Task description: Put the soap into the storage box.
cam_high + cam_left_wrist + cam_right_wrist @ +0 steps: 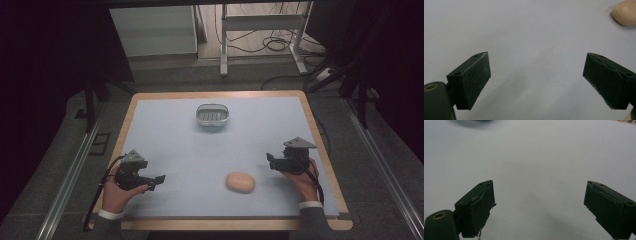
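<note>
We hold the right gripper point(272, 161) low over the pale blue mat point(175, 145), its jaws spread wide and empty, pointing inward across the table; in the right gripper view the two black pads stand well apart with bare mat between them. The left gripper point(159, 179) rests near the front left of the mat, likewise agape and holding nothing. The tan, potato-like lump point(240, 182) lies on the mat near the front edge, between the two grippers and closer to the right one; in the left gripper view it point(625, 13) peeks in at the upper right corner, off the line of the jaws.

By our reading, the step in hand is the reach for that lump. To do it well, we would turn the right gripper toward it, bring the jaws down on either side of its narrower width, and close gently, since a rounded body may roll or squirt out of a skewed pinch.

Farther back, a small white oval basket point(212, 115) sits near the far edge, well apart from the lump. Nothing lies between gripper and lump. Beyond the wooden table rim point(320, 135), cables and a metal frame stand on the floor.
</note>
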The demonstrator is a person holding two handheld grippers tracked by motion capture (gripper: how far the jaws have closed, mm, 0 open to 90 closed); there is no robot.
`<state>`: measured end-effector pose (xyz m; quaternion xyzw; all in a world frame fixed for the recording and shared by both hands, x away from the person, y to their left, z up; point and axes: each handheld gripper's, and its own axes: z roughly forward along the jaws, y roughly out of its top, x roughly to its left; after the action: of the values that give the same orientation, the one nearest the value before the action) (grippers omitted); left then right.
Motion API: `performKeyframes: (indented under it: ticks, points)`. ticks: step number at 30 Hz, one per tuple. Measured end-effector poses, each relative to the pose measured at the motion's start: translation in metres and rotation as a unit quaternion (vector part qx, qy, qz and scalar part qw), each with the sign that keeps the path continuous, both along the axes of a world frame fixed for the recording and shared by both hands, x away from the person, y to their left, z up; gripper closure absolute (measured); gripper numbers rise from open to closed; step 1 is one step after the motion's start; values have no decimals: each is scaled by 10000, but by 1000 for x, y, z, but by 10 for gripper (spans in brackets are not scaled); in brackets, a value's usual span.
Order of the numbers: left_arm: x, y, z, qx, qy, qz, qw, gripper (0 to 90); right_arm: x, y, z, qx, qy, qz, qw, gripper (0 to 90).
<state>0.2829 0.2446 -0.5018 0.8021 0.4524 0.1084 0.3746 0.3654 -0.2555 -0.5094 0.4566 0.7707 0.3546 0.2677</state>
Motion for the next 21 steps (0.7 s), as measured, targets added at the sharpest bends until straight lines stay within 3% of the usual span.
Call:
performKeyframes:
  ticks: [4, 15, 21]
  points:
    - [0, 1, 1, -9, -20, 1, 10000, 78, -1, -4, -1, -33, 68, 8, 10000, 78]
    - [-3, 1, 2, -42, -62, -64, 10000, 78, -9, -12, 7, 145, -42, 11, 9999, 62]
    - [-2, 0, 2, -20, -68, -45, 10000, 78, -11, -9, 9, 86, -126, 87, 9998, 76]
